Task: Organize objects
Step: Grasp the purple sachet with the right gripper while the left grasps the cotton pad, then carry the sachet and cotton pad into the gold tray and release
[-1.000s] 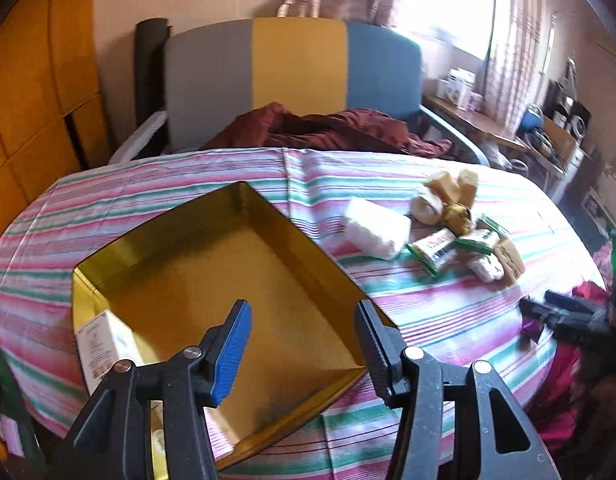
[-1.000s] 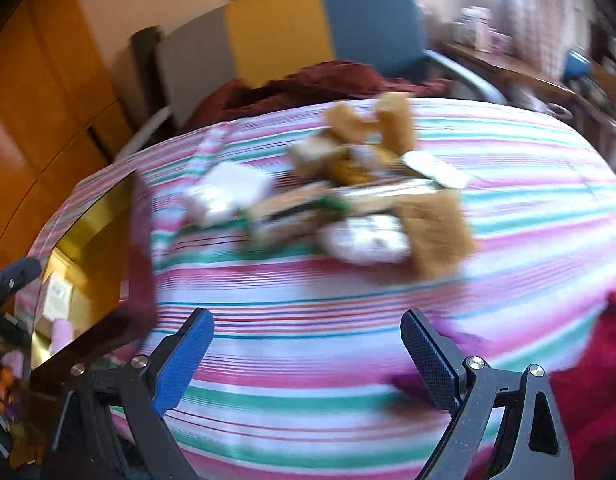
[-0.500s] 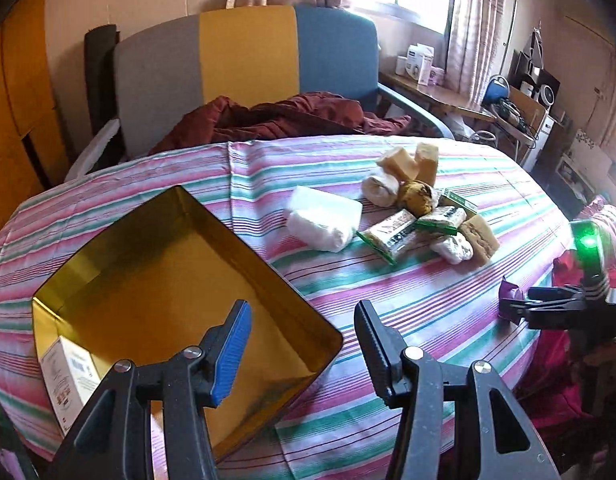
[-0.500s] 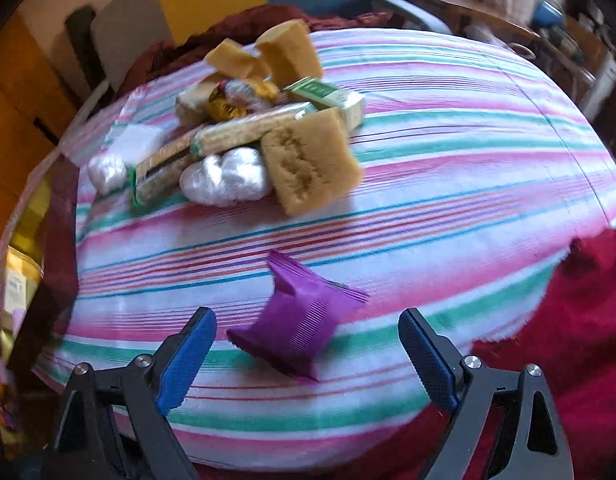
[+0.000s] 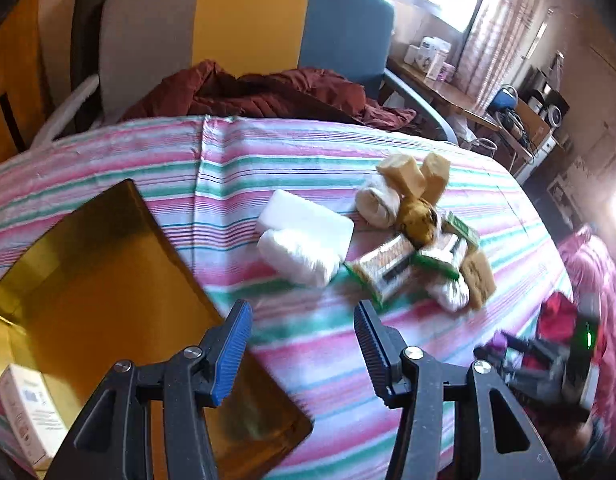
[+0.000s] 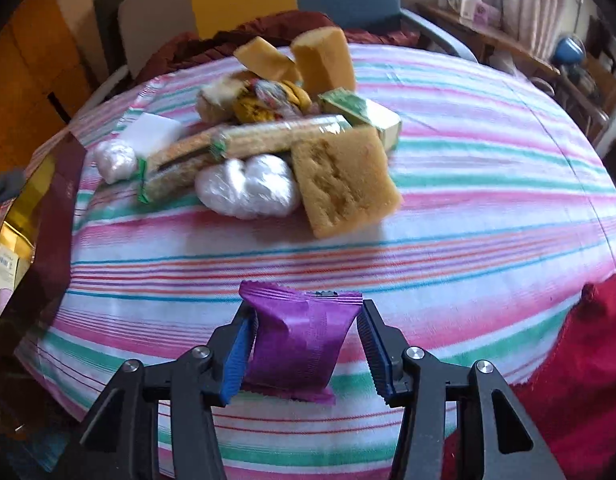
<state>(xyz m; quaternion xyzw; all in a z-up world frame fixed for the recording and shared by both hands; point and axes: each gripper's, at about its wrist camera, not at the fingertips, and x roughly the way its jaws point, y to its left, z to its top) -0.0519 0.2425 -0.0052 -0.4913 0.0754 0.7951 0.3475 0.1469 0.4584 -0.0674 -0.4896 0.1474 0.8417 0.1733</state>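
Right gripper [image 6: 305,340] closing on purple packet [image 6: 297,340]: light, crinkly, probably slippery; I'd pinch mid-body. Left gripper [image 5: 303,344] released, empty.

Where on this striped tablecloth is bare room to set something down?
Free: the stripes between the gold tray and the white foam block, and the front strip around the purple packet. Crowded: the heap around the tan sponge.
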